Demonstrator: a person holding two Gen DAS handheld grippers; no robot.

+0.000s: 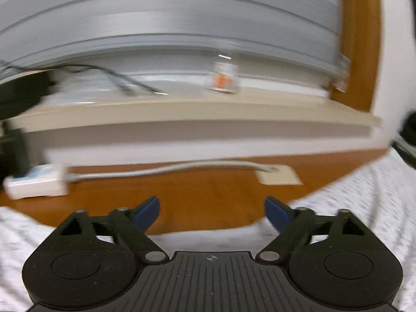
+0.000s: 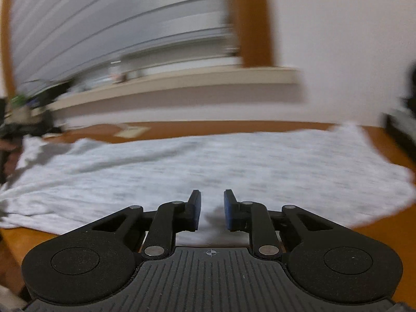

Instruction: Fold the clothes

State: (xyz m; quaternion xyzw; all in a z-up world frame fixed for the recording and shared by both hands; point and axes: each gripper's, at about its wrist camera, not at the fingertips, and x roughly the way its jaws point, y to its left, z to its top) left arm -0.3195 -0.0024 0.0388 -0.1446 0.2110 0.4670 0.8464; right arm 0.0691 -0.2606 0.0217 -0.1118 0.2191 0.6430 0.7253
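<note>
On the orange floor, pale garment lies spread flat. Left gripper spread wide, empty; right gripper narrowly parted, empty. Beyond: white power strip, cable, windowsill.

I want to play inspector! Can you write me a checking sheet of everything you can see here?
Surface: orange-brown wooden table, mostly covered by cloth.
Job's things: one white-grey garment spread flat, not folded yet.
Clutter: a white power strip and a pale card on the table; a small jar on the window ledge.
Grippers: left tongs wide open, holding nothing; right tongs open with a narrower gap, over the garment, empty.
Cables: a grey cable from the power strip across the table; a dark cable on the ledge.
Surroundings: grey window blinds, white wall; both views are blurred.
</note>
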